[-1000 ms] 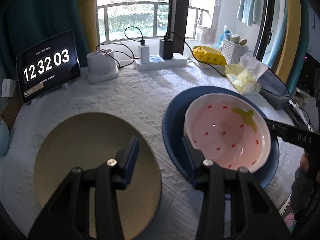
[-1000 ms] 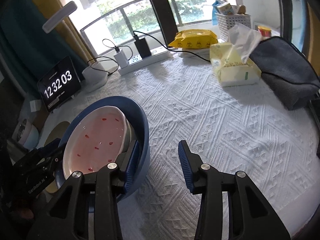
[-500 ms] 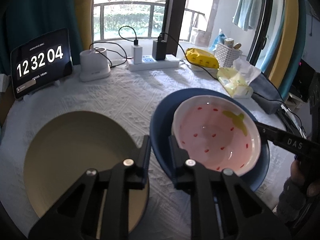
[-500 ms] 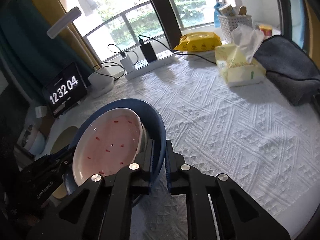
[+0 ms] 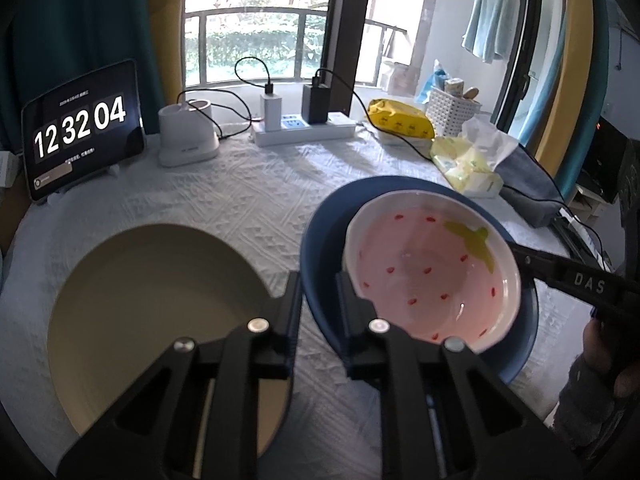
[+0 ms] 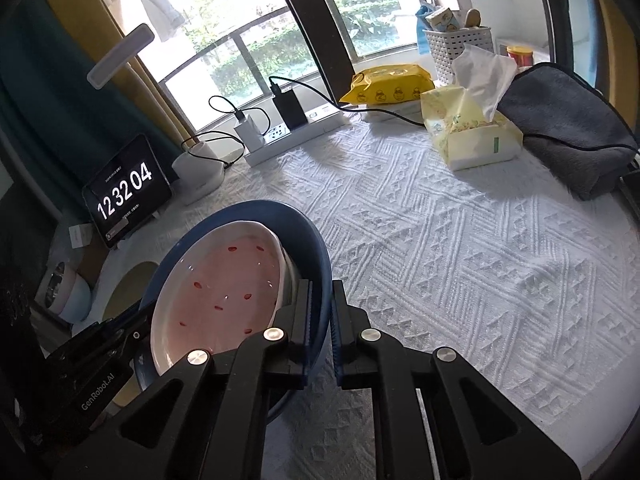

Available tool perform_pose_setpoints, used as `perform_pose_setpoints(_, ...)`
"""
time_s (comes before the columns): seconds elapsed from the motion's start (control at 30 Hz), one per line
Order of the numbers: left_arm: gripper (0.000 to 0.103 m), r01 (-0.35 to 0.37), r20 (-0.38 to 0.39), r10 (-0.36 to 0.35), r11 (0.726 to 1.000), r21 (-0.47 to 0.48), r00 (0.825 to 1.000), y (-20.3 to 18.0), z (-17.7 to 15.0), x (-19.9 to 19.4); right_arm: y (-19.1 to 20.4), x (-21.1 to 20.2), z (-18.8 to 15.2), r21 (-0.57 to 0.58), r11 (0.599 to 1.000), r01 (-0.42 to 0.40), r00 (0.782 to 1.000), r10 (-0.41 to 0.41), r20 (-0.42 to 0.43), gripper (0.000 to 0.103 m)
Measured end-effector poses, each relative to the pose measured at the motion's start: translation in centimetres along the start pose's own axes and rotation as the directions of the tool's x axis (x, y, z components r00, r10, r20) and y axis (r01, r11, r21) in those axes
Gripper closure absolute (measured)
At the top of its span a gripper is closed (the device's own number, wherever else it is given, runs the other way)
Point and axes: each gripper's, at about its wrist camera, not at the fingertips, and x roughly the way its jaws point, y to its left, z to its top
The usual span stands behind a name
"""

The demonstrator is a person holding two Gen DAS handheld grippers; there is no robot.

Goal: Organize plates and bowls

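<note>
My left gripper [image 5: 318,296] is clenched on the near-left rim of the blue bowl [image 5: 320,240], one finger outside the wall and the other inside. My right gripper [image 6: 320,312] is clamped on the opposite rim of that same bowl, again with the wall pinched between its 2 fingers. Both sets of jaws have just been closing onto that rim.

The blue bowl sits on the white textured tablecloth [image 6: 440,248], right of the table's middle in the left wrist view. Nested inside it is the pink strawberry bowl [image 5: 432,276], white-edged, with red seed marks and a green leaf, lying tilted against the blue wall.

Just left of the blue bowl lies the olive plate [image 5: 152,296], flat on the cloth. At the back stands a tablet clock [image 5: 82,128] reading 12 32 04.
</note>
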Motion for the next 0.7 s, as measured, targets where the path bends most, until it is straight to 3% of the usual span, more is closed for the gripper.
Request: perform_pose_setpoints(0.7, 0.088, 0.038, 0.04, -0.038, 0.999, 0.021, 0.998, -0.9, 0.0, -1.8, 0.2, -2.7, 0.1, -0.019, 0.998, 0.06, 0.998, -0.059, 0.037, 0.092)
